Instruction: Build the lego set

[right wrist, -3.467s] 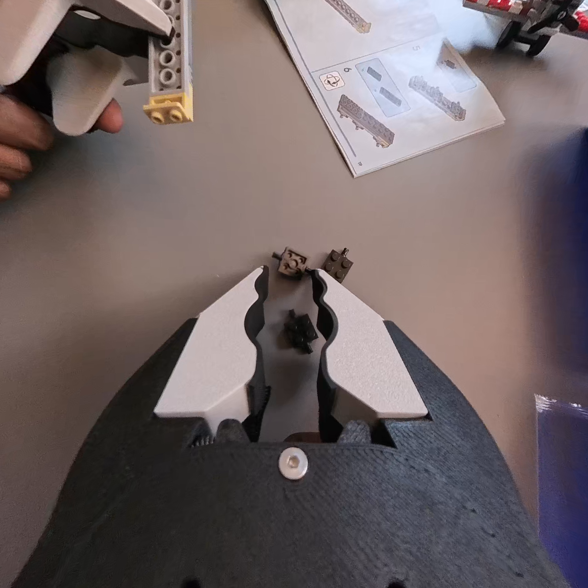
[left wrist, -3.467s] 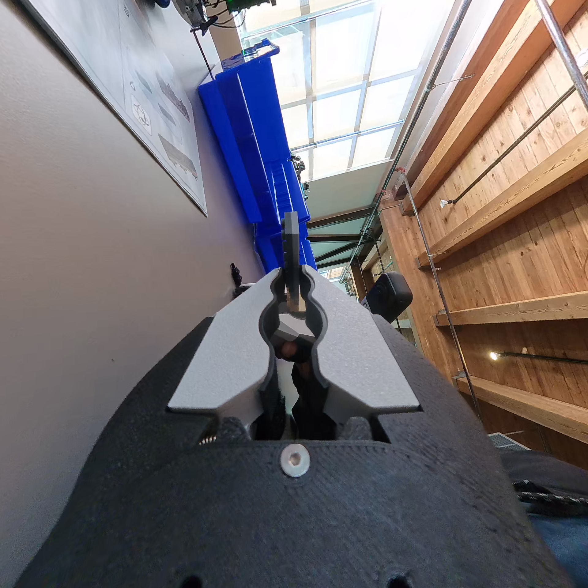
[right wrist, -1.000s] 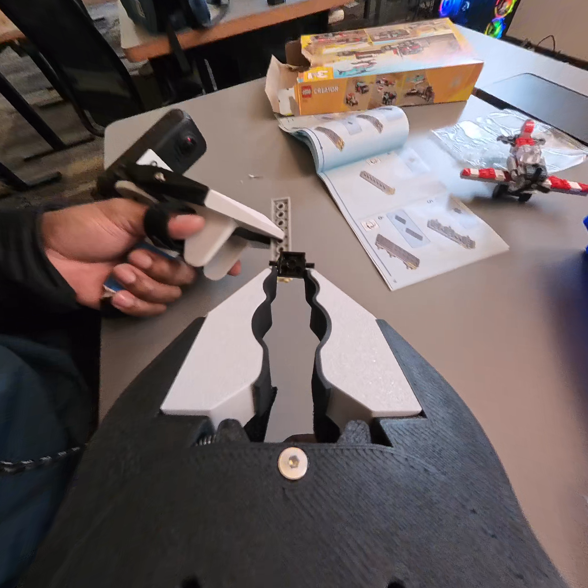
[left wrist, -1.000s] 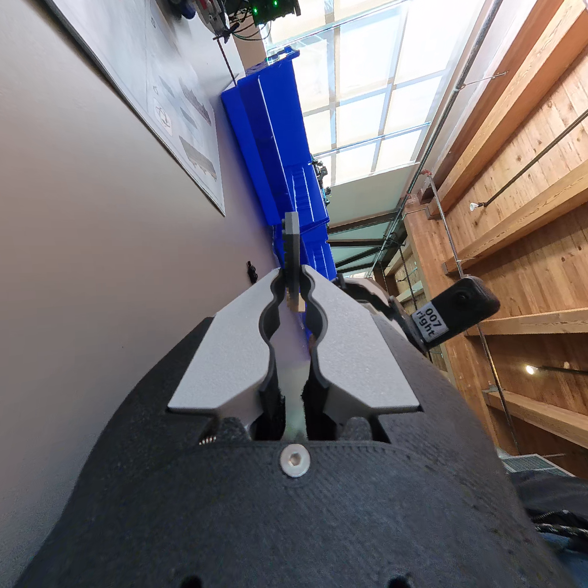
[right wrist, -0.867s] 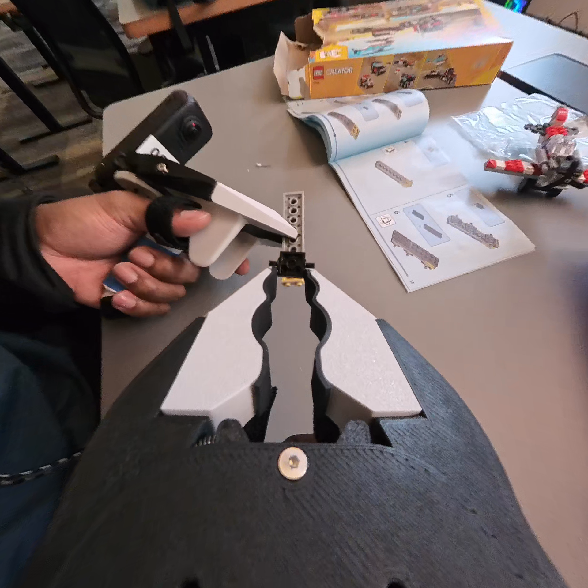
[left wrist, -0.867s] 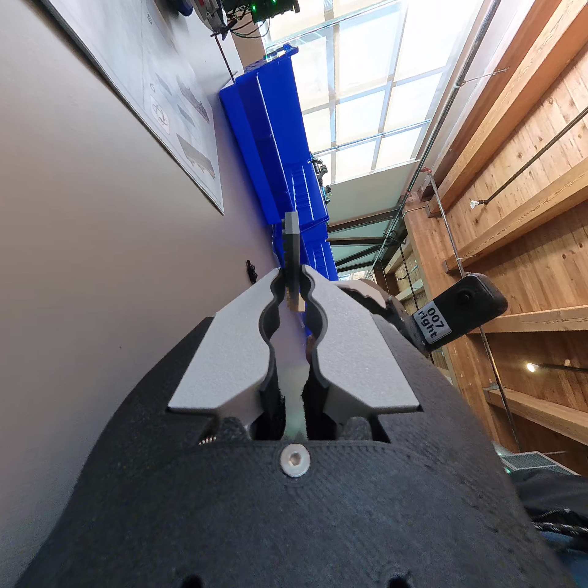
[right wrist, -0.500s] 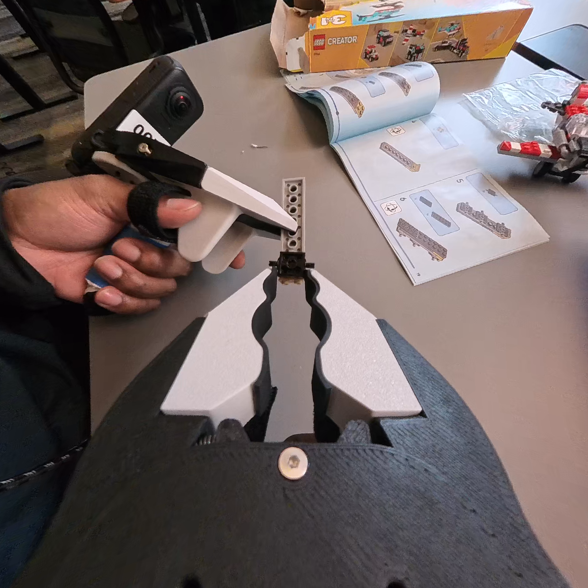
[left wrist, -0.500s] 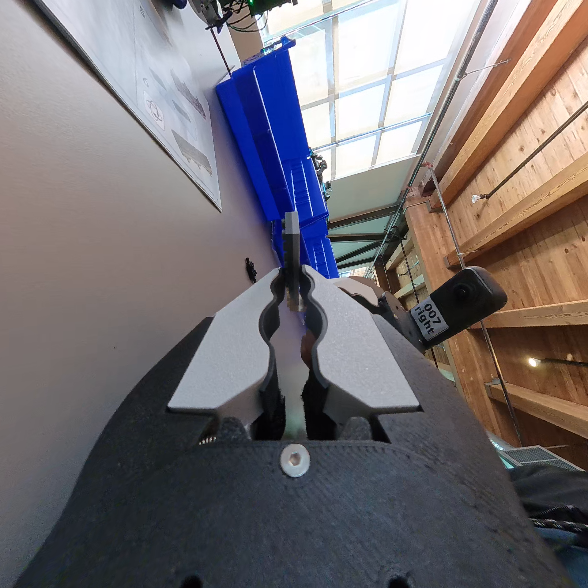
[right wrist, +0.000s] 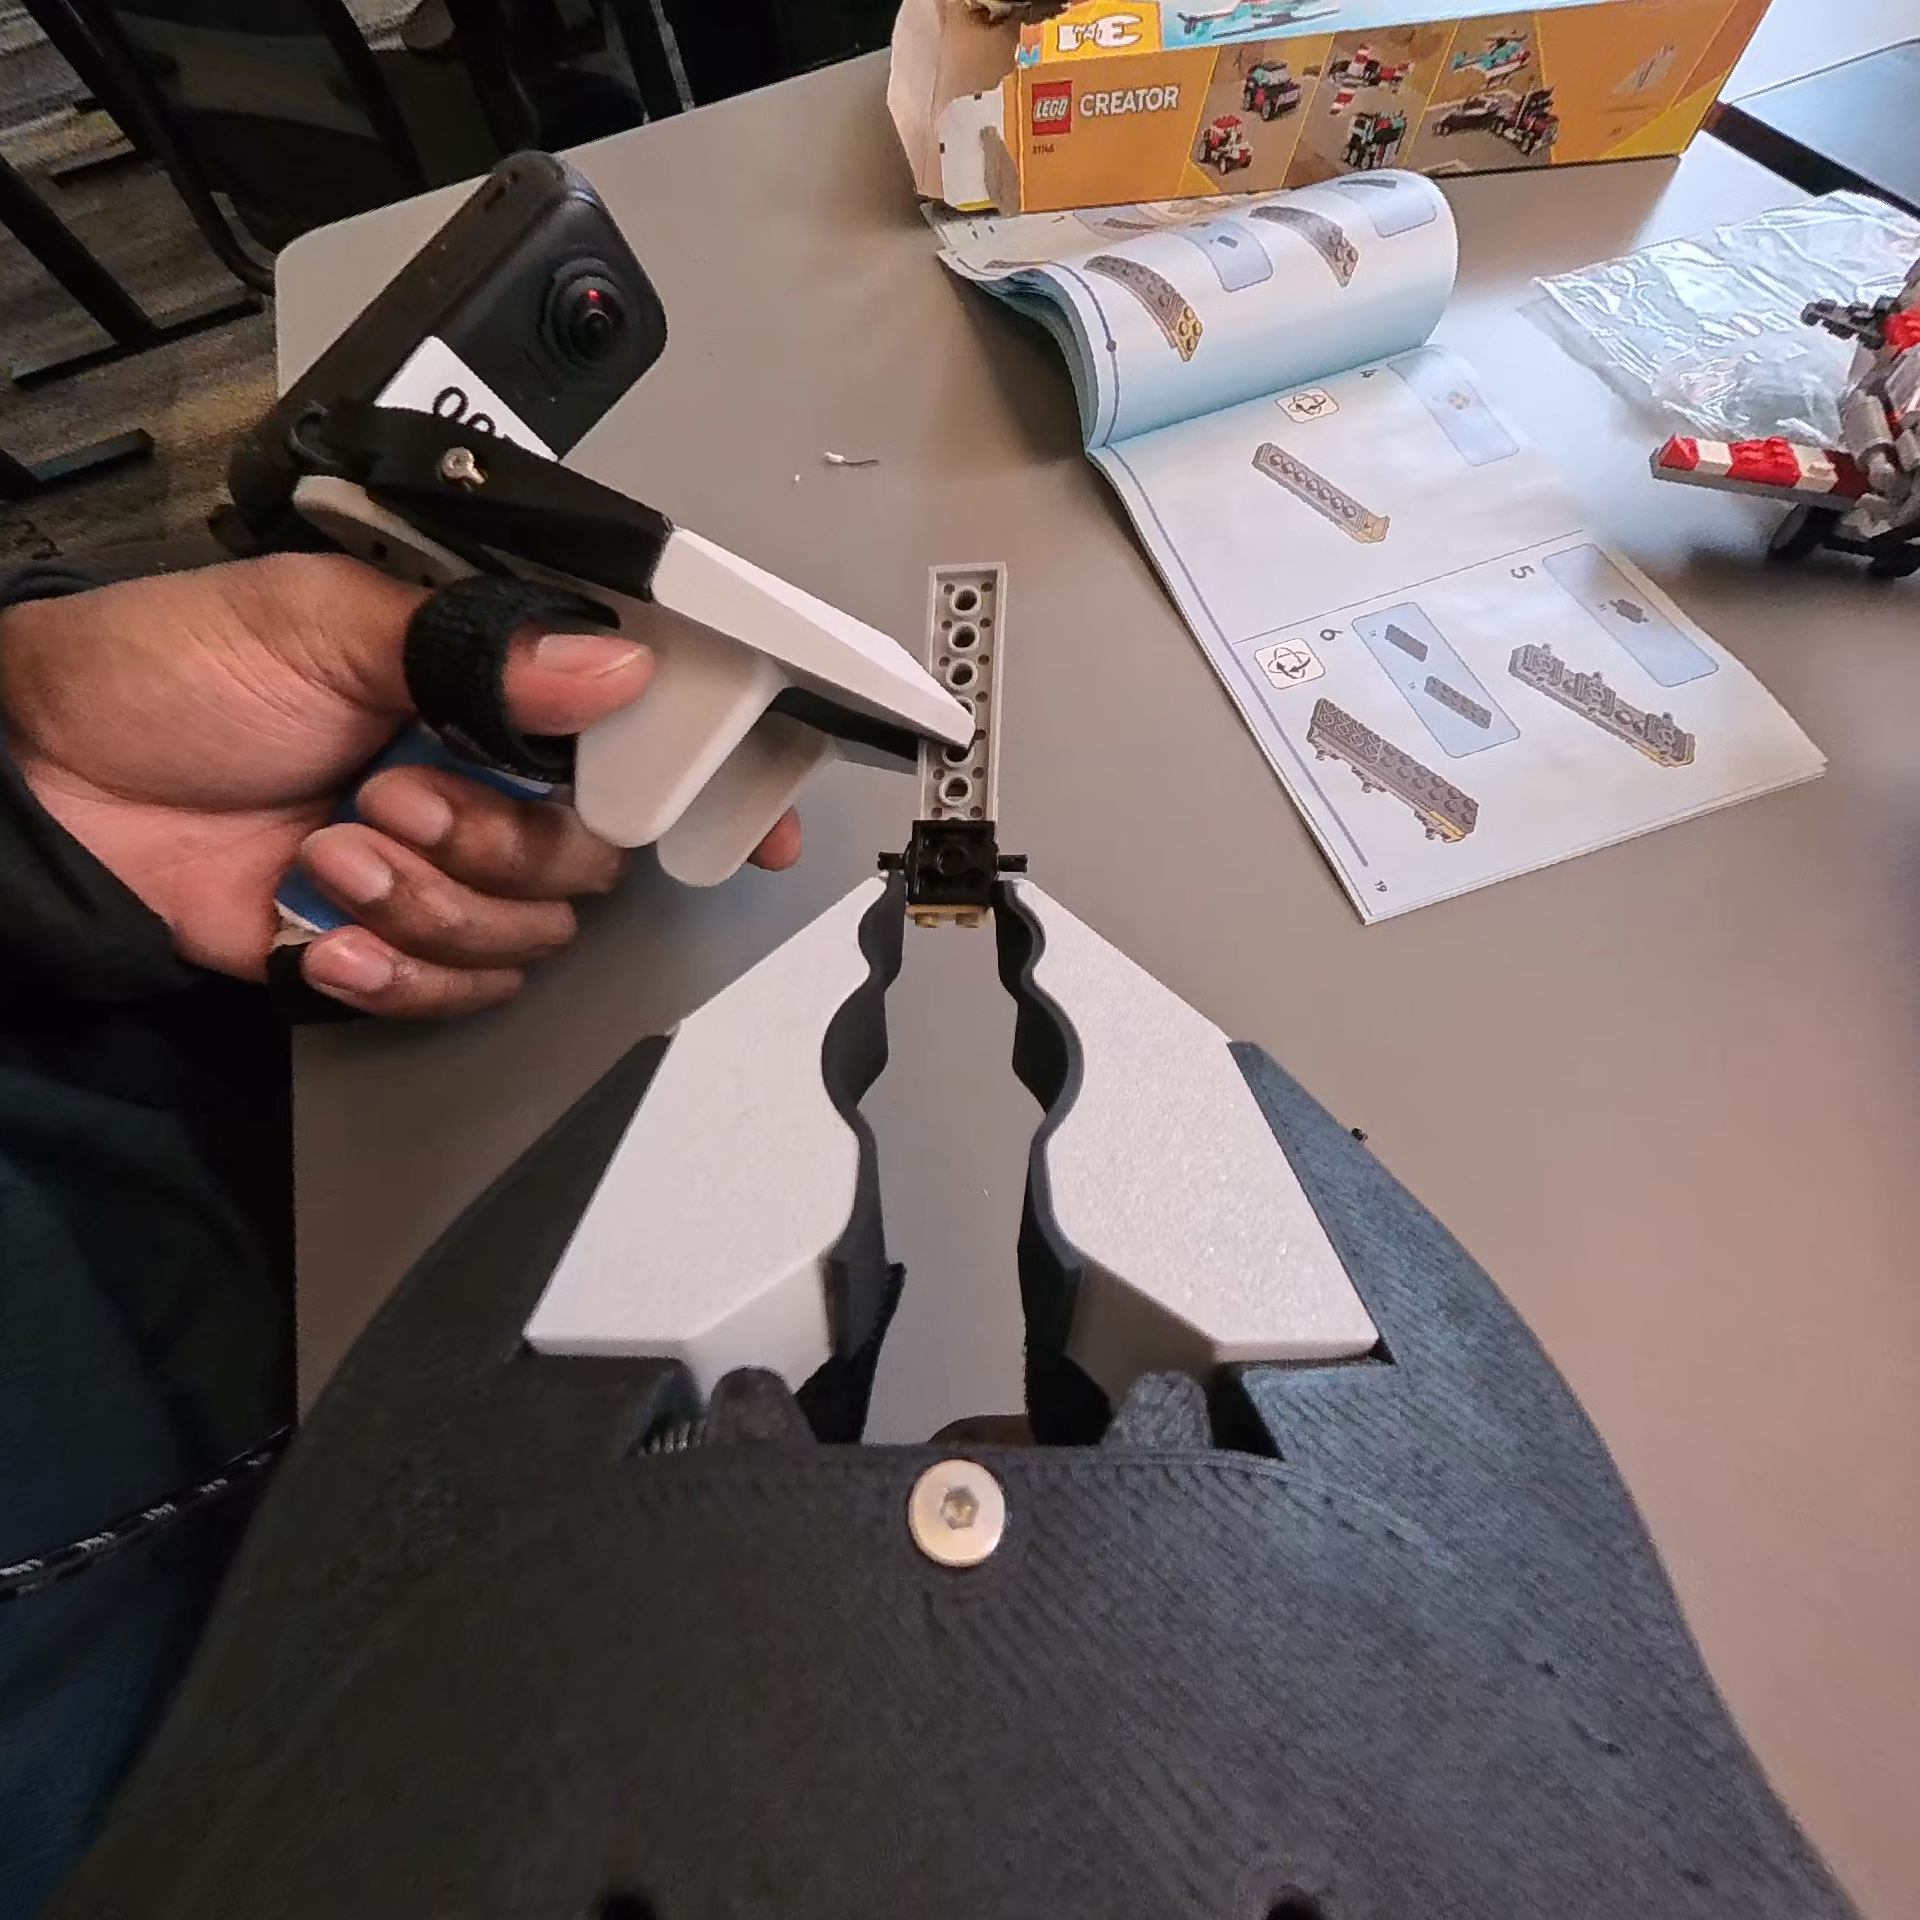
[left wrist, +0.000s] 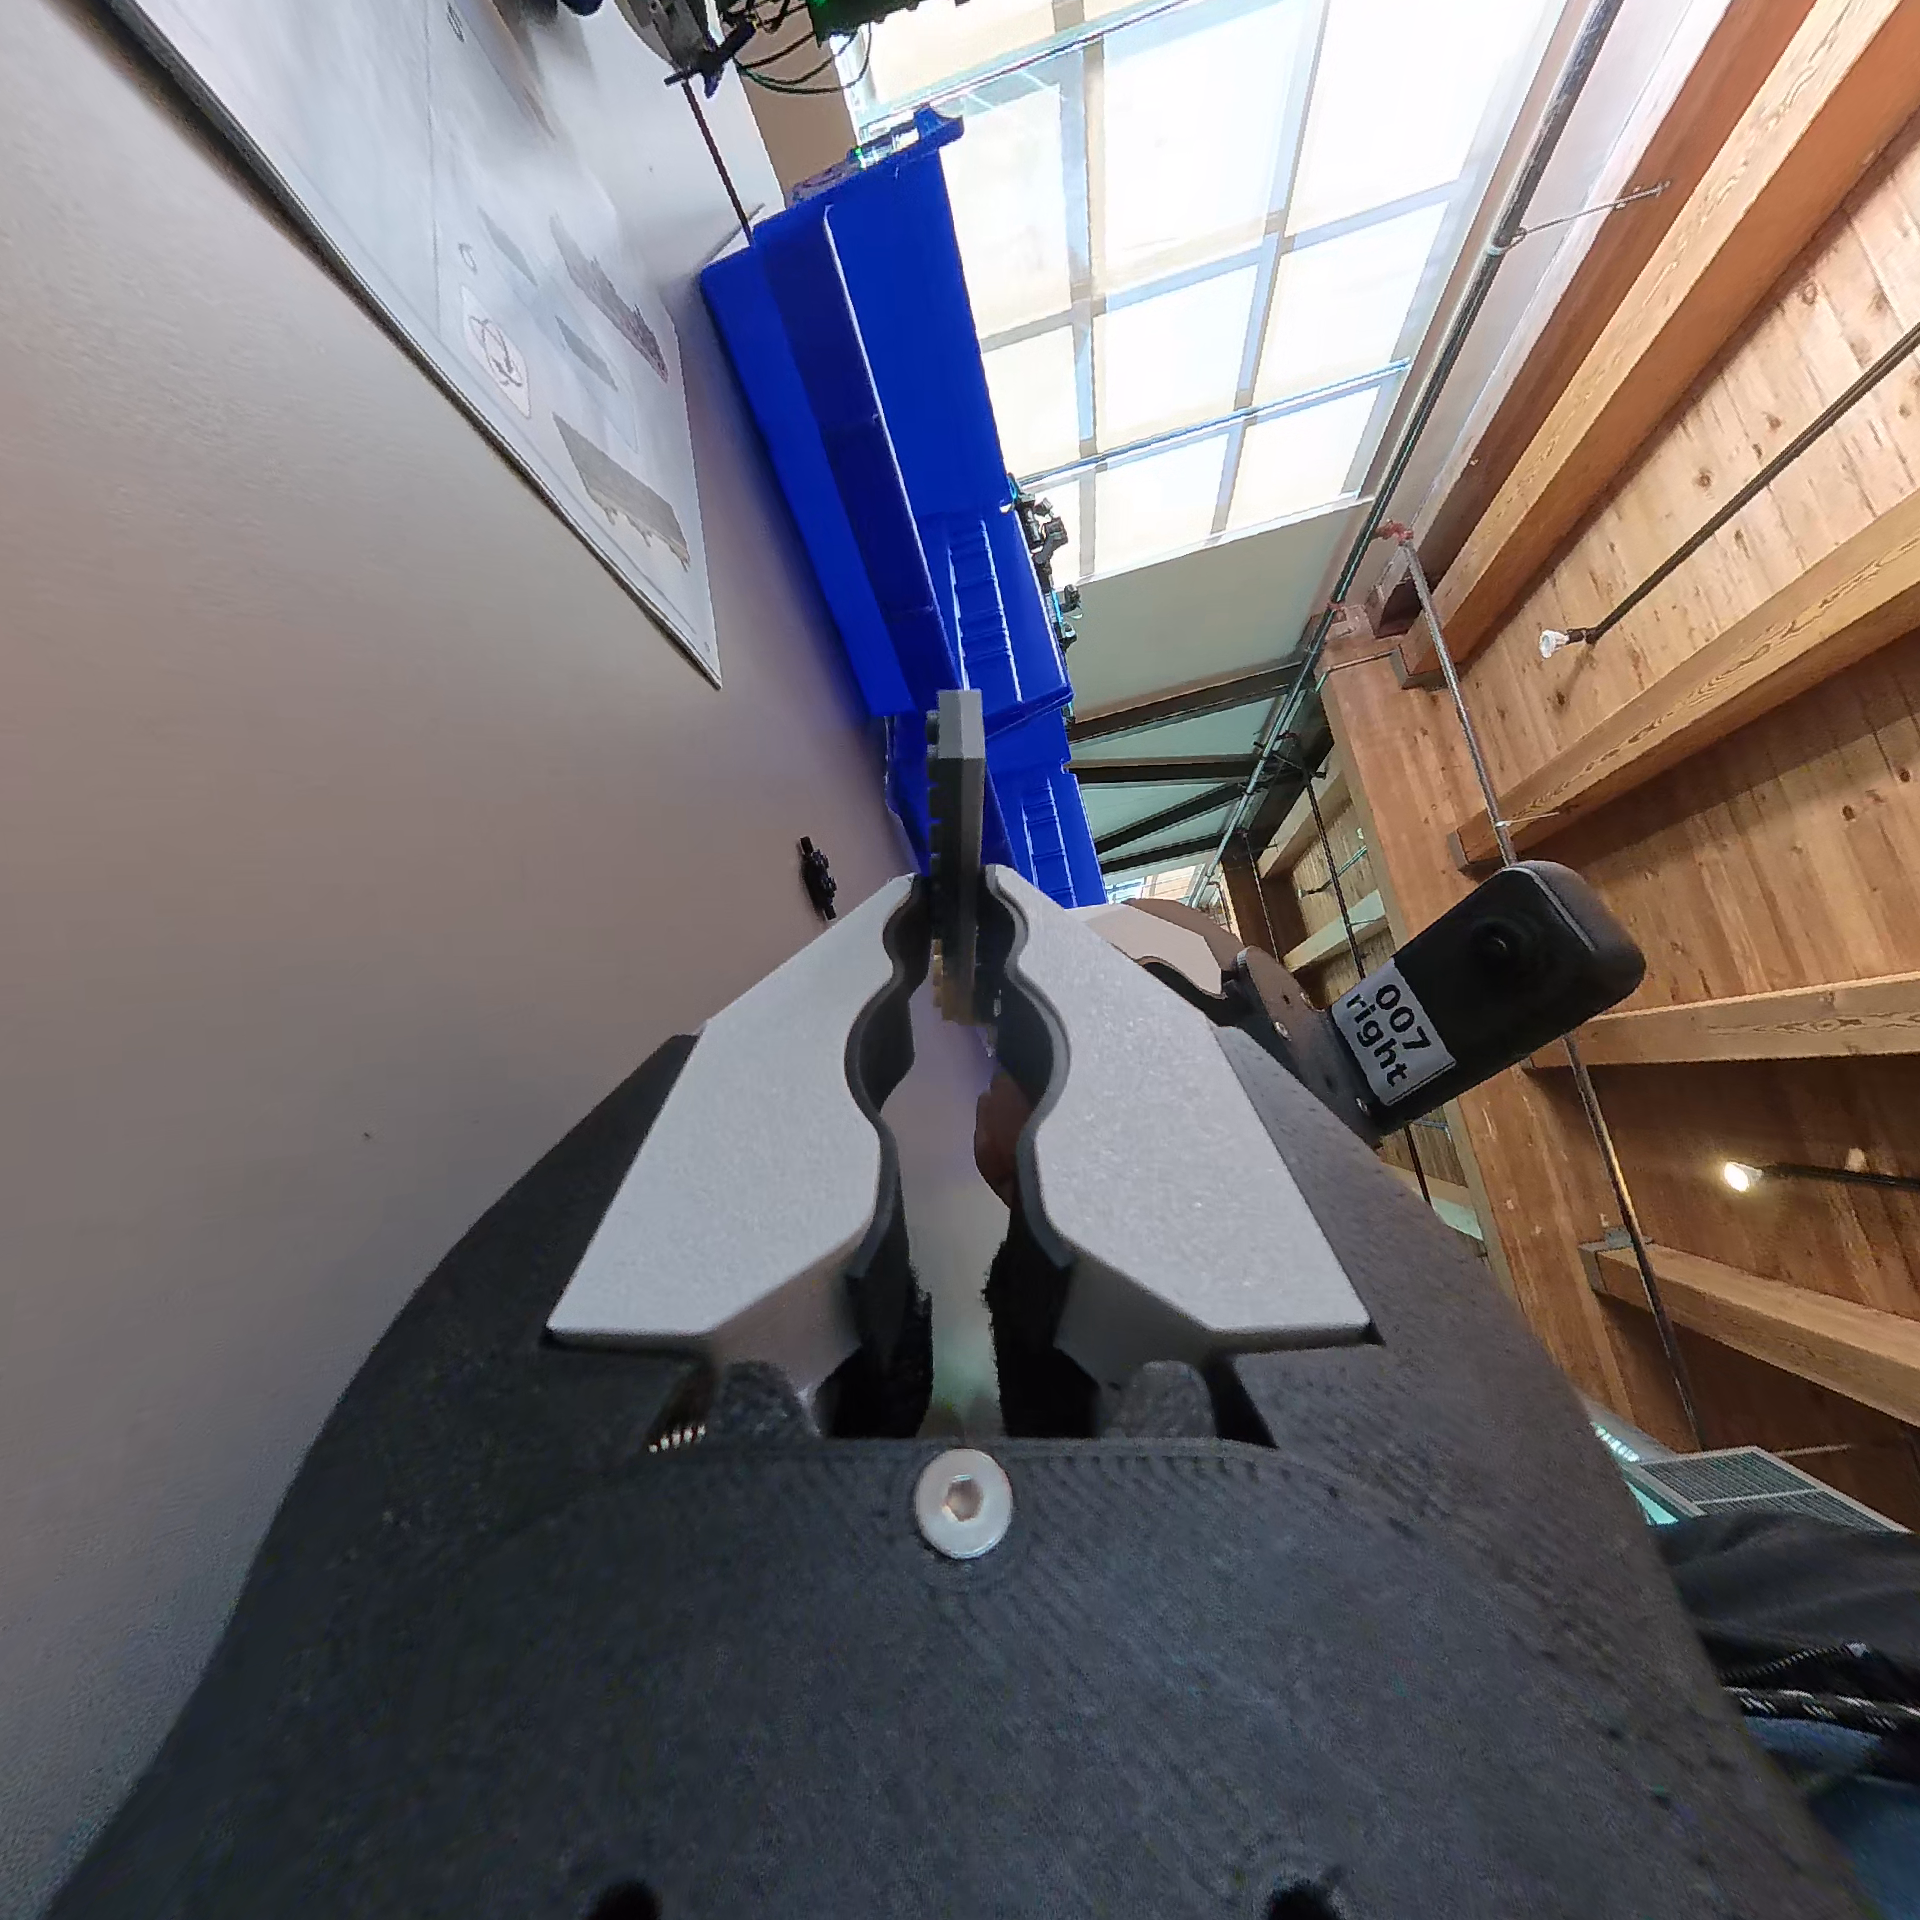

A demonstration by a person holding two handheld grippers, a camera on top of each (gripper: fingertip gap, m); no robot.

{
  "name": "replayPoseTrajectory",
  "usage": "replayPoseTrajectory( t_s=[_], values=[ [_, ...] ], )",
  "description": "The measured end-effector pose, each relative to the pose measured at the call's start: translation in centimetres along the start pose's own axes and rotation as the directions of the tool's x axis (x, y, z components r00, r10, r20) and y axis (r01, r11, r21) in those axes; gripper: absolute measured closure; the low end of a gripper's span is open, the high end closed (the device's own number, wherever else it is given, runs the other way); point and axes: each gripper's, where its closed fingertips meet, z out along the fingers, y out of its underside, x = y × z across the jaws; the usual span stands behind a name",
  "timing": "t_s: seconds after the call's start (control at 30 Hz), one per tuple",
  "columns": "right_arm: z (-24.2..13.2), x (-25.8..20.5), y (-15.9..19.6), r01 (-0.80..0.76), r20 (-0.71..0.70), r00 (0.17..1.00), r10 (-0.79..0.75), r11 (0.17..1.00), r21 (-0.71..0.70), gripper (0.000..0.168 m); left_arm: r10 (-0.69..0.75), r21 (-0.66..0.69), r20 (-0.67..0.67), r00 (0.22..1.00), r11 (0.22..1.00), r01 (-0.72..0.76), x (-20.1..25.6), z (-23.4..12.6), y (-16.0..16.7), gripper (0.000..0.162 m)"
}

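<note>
In the right wrist view my right gripper is shut on a small black piece with a tan plate under it. The piece sits against the near end of a long grey plate, whose underside with round holes faces me. A hand at the left holds my left gripper, which is shut on that plate near its lower half. In the left wrist view my left gripper grips the grey plate edge-on above the grey table.
An open instruction booklet, a yellow set box, a clear plastic bag and a red-and-white plane model lie at the back right. Blue bins stand beyond. A small black part lies on the table. My two grippers' fingertips are within a few centimetres of each other.
The two grippers have come closer together. The black piece now sits against the near end of the grey plate. Both grips are unchanged.
</note>
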Motion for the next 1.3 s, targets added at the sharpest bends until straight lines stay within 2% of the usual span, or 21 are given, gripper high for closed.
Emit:
replayPoseTrajectory(
  t_s=[0.4, 0.53, 0.7, 1.0, 1.3],
  values=[
    [-0.5, 0.2, 0.2, -0.056, 0.028, 0.998, 0.055, 0.998, 0.022, 0.142, -0.006, 0.004, -0.006, 1.000, 1.000, 0.006, 0.1, -0.1, -0.1, 0.154],
    [-1.1, 0.0, -0.2, -0.179, 0.131, 0.977, 0.168, 0.981, 0.078, 0.140, -0.004, -0.017, -0.028, 1.000, 1.000, 0.003, 0.4, 0.0, 0.3, 0.154],
    [-2.5, -0.2, -1.5, -0.353, 0.307, 0.905, 0.296, 0.924, 0.150, 0.139, 0.006, -0.050, -0.051, 0.999, 0.999, -0.008, 0.9, 0.3, 1.0, 0.155],
    [-2.8, -0.4, -0.9, -0.465, 0.411, 0.824, 0.390, 0.880, 0.097, 0.138, 0.041, -0.095, -0.107, 0.993, 0.994, -0.051, 2.2, 0.6, 1.9, 0.155],
    [-2.8, -1.1, -0.6, -0.490, 0.463, 0.785, 0.410, 0.870, 0.060, 0.138, 0.087, -0.124, -0.150, 0.985, 0.987, -0.106, 3.3, 0.7, 2.6, 0.155]
  ],
)
